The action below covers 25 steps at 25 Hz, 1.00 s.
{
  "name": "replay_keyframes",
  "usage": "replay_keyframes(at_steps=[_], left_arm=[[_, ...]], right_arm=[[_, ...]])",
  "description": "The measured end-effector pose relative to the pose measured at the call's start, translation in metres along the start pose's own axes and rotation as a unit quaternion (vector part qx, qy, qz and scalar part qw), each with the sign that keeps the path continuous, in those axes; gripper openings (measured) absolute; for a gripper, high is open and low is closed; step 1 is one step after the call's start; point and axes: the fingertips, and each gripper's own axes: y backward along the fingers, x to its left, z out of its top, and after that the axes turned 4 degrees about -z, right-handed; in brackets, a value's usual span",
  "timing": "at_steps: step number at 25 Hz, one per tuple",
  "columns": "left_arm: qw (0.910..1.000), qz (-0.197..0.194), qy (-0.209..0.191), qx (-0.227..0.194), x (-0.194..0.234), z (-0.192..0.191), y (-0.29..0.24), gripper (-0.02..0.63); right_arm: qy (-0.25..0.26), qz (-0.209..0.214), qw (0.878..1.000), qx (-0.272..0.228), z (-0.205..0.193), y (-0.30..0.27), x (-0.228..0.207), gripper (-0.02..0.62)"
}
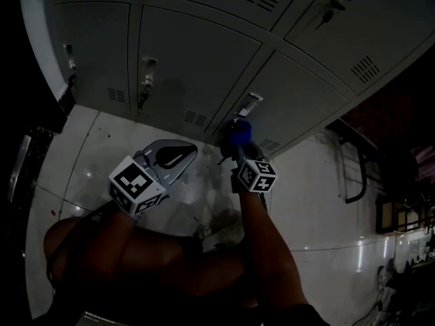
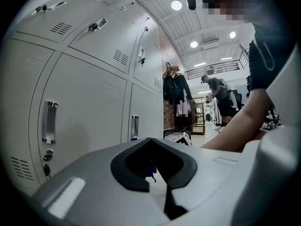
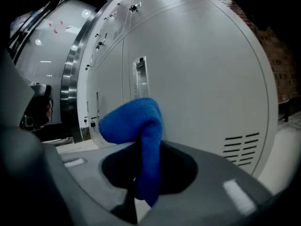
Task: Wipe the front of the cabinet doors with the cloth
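Right gripper [image 3: 149,150]: jaws narrow, pinching blue cloth [image 3: 131,117]. Cloth bunch sticks up past jaw tips, just by handle [image 3: 140,77] of cabinet door [image 3: 202,79]; contact with door unclear. Left gripper [image 1: 187,149]: jaws together, nothing between, short of doors.

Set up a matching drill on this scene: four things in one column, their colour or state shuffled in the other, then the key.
Column A
1. left tool
2. right tool
3. cloth
4. cabinet doors

Column B
a. blue, folded over above the jaws
b. jaws together, holding nothing
c. pale grey
d. jaws shut on fabric

Pairs: 1-b, 2-d, 3-a, 4-c
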Motion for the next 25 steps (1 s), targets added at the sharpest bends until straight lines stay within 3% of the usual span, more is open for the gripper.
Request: replay_keyframes(at_steps=[7, 10, 16, 25], left_arm=[[1.0, -0.001, 0.001, -0.001, 0.001, 0.003, 0.0, 0.006], [1.0, -0.001, 0.002, 0.0, 0.003, 0.001, 0.0, 0.006], [1.0, 0.003, 0.006, 0.005, 0.002, 0.0, 0.0, 0.006], [0.9999, -0.004, 0.008, 0.014, 0.0, -0.009, 0.001, 0.006]], right_arm=[[-0.024, 0.023, 0.999, 0.02, -0.017, -0.027, 0.022, 0.069], [-0.049, -0.002, 0.999, 0.02, -0.017, -0.031, 0.008, 0.069], [-0.042, -0.045, 0.998, 0.029, -0.02, -0.023, -0.021, 0.069], [-0.078, -0.121, 0.989, 0.024, -0.023, 0.013, -0.081, 0.069]])
